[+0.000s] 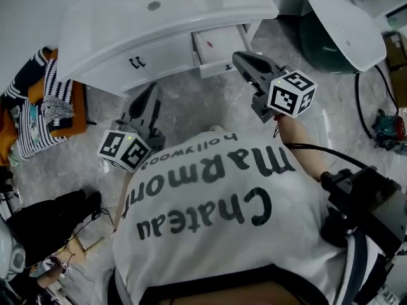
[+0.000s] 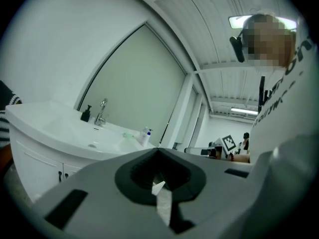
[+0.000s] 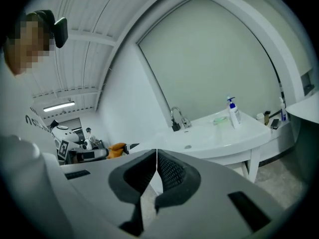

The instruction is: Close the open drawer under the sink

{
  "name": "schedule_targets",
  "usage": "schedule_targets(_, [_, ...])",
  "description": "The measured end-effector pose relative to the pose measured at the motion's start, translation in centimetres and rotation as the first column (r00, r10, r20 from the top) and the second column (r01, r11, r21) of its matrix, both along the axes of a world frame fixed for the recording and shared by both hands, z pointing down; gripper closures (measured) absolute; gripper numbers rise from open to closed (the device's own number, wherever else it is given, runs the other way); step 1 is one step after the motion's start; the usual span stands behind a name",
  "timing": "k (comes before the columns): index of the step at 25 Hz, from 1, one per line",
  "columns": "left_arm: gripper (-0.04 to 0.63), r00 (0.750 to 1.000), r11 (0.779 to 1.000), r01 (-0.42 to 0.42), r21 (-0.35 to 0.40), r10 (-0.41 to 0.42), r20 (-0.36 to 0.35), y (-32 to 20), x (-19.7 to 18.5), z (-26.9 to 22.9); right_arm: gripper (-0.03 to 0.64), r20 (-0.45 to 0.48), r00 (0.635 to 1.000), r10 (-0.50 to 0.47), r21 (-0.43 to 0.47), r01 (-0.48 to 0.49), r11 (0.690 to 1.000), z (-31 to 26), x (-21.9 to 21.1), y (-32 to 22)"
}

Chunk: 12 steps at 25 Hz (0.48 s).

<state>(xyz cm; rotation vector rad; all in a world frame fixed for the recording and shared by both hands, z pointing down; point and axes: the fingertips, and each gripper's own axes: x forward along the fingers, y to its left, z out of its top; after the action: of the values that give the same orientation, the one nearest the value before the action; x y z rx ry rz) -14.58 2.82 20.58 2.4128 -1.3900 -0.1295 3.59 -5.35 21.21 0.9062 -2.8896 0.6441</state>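
A white vanity (image 1: 127, 33) with a sink stands at the top of the head view. Under its right half one drawer (image 1: 218, 45) is pulled out, showing its white inside. My right gripper (image 1: 236, 57) is shut and empty, its tip just in front of the open drawer's right corner. My left gripper (image 1: 151, 89) is shut too, holds nothing, and points at the cabinet doors (image 1: 137, 61) from a short way off. In the left gripper view my left gripper (image 2: 158, 151) faces the basin (image 2: 75, 133). In the right gripper view my right gripper (image 3: 157, 152) points at the countertop (image 3: 224, 133).
A striped cloth on an orange seat (image 1: 44, 107) lies left of the vanity. A round white-topped stand (image 1: 343, 18) is at the right, with cables (image 1: 381, 126) on the floor beyond. Dark gear (image 1: 51, 215) sits at the lower left. A faucet (image 3: 177, 117) and a soap bottle (image 3: 233, 112) stand on the counter.
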Motion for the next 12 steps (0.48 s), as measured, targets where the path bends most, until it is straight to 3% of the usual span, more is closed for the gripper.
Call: schedule_targets(12, [0.586, 0.999, 0.997, 0.043, -0.06, -0.042, 0.025, -7.4, 3.6, 3.7, 0.604, 0.007, 1.0, 0.005, -0.137, -0.004, 0.991, 5.0, 2.5, -6.5])
